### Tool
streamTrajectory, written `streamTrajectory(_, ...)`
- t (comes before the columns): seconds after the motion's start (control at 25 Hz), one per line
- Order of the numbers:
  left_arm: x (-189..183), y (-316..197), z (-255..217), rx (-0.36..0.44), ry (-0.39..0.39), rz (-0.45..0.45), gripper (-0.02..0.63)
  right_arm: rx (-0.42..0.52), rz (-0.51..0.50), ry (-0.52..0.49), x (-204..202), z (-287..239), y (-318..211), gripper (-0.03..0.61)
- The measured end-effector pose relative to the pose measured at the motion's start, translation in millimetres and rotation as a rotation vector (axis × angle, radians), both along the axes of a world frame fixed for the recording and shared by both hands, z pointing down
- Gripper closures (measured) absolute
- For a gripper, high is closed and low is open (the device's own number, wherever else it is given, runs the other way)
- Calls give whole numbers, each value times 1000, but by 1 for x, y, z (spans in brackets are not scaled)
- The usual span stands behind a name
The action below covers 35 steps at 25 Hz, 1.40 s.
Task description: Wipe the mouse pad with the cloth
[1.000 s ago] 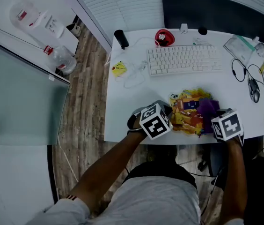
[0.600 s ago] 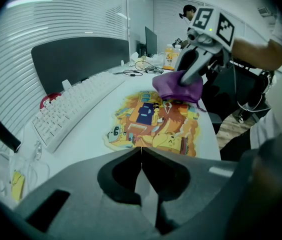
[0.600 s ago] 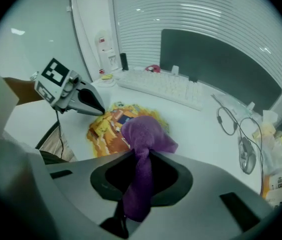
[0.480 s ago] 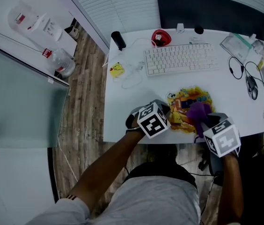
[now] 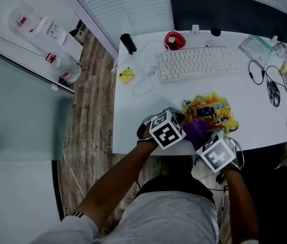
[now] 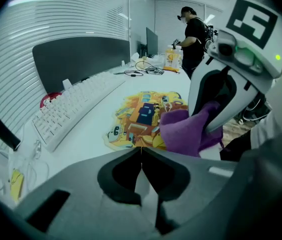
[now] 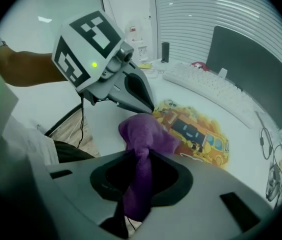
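Observation:
The mouse pad [image 5: 212, 110], yellow and orange with a cartoon print, lies flat near the white desk's [image 5: 133, 116] front edge, below the keyboard. My left gripper [image 5: 183, 121] is shut, its tips pinching the pad's near-left corner [image 6: 131, 134]. My right gripper [image 5: 200, 136] is shut on a bunched purple cloth [image 5: 196, 130], which rests on the pad's near-left part, right beside the left gripper's fingers [image 7: 138, 96]. In the right gripper view the cloth [image 7: 146, 134] hangs out of the jaws over the mouse pad [image 7: 196, 129].
A white keyboard [image 5: 197, 62] sits behind the pad, with a red object [image 5: 175, 40] and a dark monitor [image 5: 230, 11] further back. A mouse [image 5: 275, 94] and cables lie at the right. A yellow toy [image 5: 126, 75] and a black cylinder [image 5: 128, 43] are at the left. A person [image 6: 193, 31] stands far off.
My right gripper has swept the purple cloth leftward across the pad, from its right side to its near-left corner. The left gripper has stayed put.

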<state>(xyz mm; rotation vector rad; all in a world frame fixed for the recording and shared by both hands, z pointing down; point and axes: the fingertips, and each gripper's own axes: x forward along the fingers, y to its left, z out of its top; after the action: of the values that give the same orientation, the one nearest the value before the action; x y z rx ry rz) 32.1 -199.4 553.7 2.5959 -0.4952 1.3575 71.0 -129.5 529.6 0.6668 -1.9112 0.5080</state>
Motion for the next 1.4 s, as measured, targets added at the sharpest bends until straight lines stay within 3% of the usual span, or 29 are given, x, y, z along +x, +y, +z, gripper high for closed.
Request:
streamTrajectory(0.64,0,0,1,9,-17,0,597,3,299,71,152,0,-4,512)
streamTrajectory(0.96,2,2,-6,31,-9,-11,597,54,367,-66,153,-23,-6,512)
streamTrajectory(1.08,9,4,-33,65,96,-39,597,130,376,-136,143,-51,-11,512)
streamTrajectory(1.4,17,15,-170,252,561,-94,597,371,343,-339,101,-145,-15,512)
